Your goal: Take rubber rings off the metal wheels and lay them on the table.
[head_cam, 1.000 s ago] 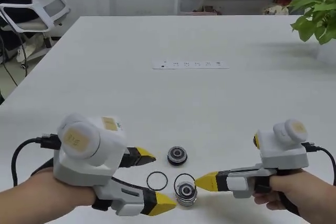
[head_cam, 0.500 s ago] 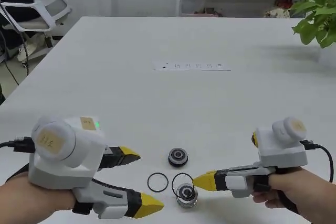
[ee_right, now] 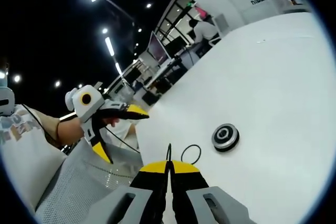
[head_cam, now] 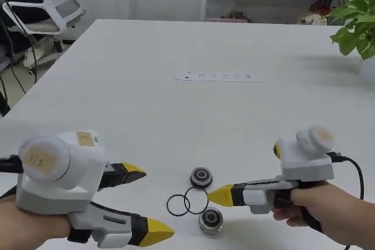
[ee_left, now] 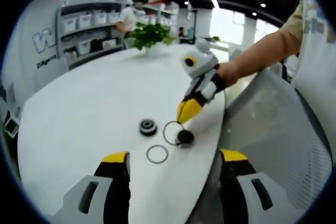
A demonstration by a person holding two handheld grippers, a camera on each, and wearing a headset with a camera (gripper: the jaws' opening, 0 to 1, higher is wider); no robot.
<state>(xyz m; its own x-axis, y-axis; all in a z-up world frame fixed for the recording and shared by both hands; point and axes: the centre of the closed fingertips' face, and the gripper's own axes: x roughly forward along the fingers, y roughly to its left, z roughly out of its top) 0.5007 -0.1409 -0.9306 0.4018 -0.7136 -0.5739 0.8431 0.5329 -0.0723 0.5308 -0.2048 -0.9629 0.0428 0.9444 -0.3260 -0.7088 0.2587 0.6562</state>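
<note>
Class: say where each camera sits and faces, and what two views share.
Head view: on headset, looks down at white table; yellow-tipped left gripper in left hand, right gripper in right hand.
Left gripper view: rides left gripper, faces right gripper; own jaws open.
Right gripper view: rides right gripper, faces left gripper; own jaws shut on thin black rubber ring.
Both share black-rimmed metal wheel.

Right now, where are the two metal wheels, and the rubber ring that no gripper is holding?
far metal wheel [head_cam: 201, 177], head view, on its central hub.
near metal wheel [head_cam: 210, 219], head view, on its central hub.
free rubber ring [head_cam: 168, 205], head view, on its left edge.
</note>
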